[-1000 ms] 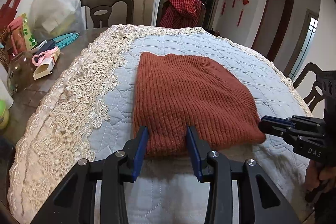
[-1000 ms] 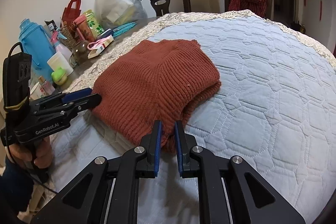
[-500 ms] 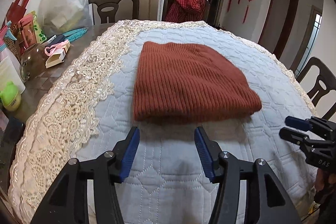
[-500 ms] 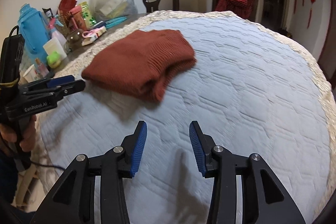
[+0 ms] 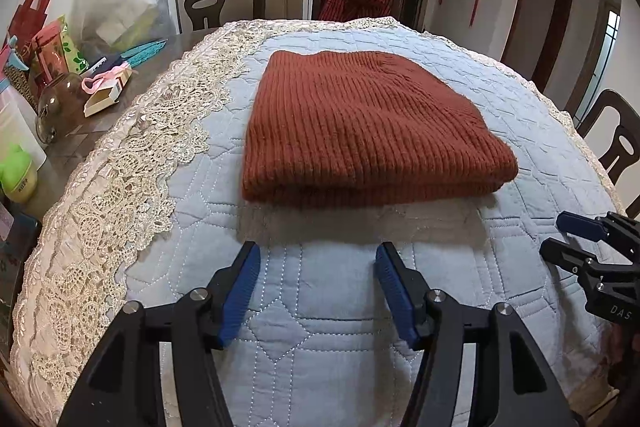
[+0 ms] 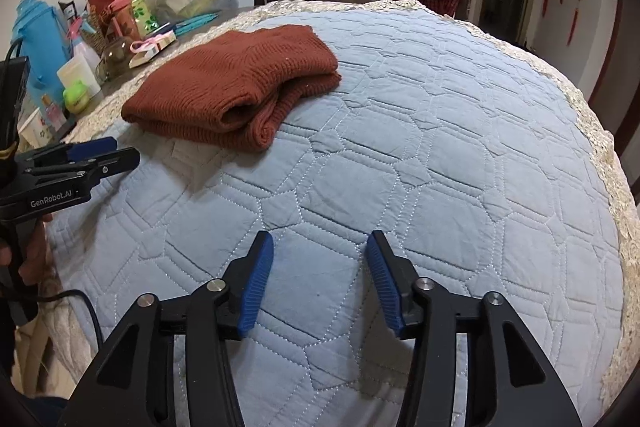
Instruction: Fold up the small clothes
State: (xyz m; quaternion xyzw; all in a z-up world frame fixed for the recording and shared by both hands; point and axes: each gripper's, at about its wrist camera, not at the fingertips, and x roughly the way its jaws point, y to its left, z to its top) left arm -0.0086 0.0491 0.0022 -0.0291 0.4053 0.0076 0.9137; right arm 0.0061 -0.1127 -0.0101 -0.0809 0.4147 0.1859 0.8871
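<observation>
Our left gripper (image 5: 316, 285) hovers with its blue pads spread wide, holding nothing, just short of the folded rust-red knit sweater (image 5: 360, 131). Our right gripper (image 6: 320, 277) is likewise spread and empty, well apart from the sweater. It lies flat on the blue quilted table cover (image 6: 440, 147), near the lace trim (image 5: 132, 167).

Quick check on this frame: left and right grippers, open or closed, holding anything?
Left gripper: open, holding nothing, short of the folded rust-red knit sweater.
Right gripper: open, holding nothing, over the blue quilted table cover.
</observation>
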